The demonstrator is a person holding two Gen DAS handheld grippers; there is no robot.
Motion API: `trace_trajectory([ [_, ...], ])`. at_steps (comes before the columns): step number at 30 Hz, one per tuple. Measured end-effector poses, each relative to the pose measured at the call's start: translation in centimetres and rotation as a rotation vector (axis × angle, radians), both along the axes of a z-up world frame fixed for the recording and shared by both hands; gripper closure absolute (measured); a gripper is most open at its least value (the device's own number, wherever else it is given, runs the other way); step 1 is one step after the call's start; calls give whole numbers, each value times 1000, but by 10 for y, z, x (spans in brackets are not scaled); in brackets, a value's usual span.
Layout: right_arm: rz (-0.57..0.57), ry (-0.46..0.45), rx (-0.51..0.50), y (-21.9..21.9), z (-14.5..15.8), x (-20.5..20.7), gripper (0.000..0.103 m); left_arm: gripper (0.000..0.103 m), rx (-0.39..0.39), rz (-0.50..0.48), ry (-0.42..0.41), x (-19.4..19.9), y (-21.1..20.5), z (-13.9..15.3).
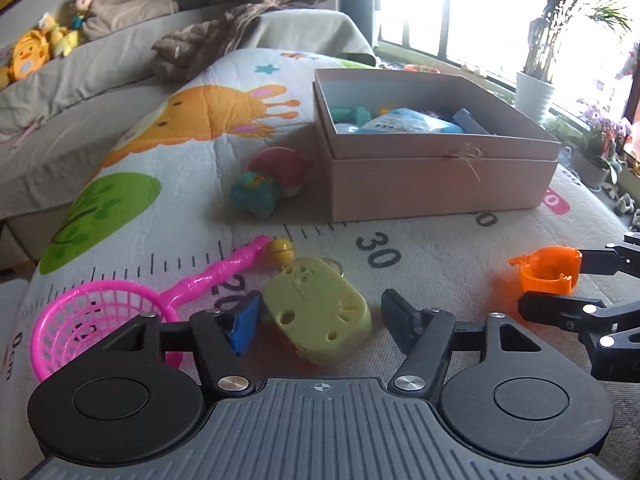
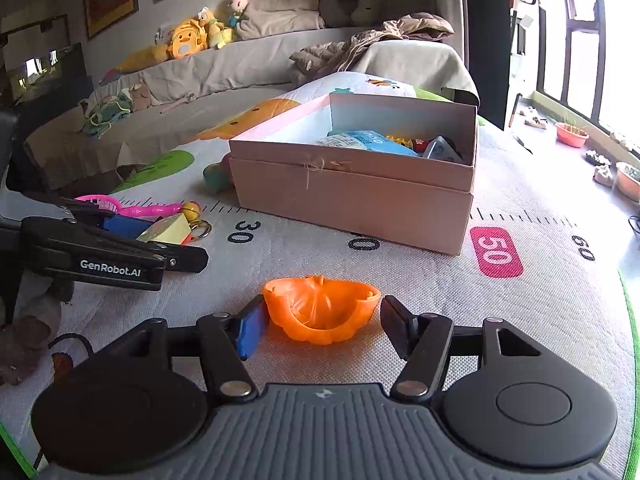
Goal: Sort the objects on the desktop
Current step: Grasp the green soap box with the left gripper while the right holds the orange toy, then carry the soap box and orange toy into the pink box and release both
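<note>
Orange cup (image 2: 322, 309) between parted right tool (image 2: 322, 322) fingers, on mat (image 2: 520, 312)

Both cameras sit low over the printed play mat (image 1: 420, 248), each looking forward along its own tool. The left wrist view faces the open pink cardboard box (image 1: 436, 184) from its left corner; the right wrist view faces it from nearer the window side. Both share the box, the small orange plastic cup (image 2: 322, 310) and the sofa behind.
</note>
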State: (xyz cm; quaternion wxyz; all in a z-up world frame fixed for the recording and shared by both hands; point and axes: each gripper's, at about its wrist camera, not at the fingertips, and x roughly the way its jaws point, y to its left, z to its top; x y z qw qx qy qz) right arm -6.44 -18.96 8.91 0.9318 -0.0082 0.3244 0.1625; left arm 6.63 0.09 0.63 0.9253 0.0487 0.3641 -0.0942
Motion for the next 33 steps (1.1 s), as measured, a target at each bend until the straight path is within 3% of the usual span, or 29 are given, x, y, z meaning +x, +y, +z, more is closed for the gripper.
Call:
trace_trajectory([
  [12,10,0,-88,14,-1,2,41,41,-16,-87,-21,-43,-6,0],
  [16,11,-2,-101,16,-2,1,41,28,-16,-74,-14,-38,-7,-2],
  [20,13,-9,-114,18,-1,-1,43,28,-19,-71,-17,-35,-9,-2],
  [22,24,-12,-120,20,0,-2,48,42,-20,-81,-20,-36,-10,-1],
  [28,56,9,-112,19,5,-12,48,43,20,-106,-40,-53,-15,7],
  [32,79,16,-114,11,18,-24,48,43,-6,-124,-89,-69,-12,32],
  [33,87,7,-113,8,25,-28,48,55,-19,-133,-111,-70,-11,42],
])
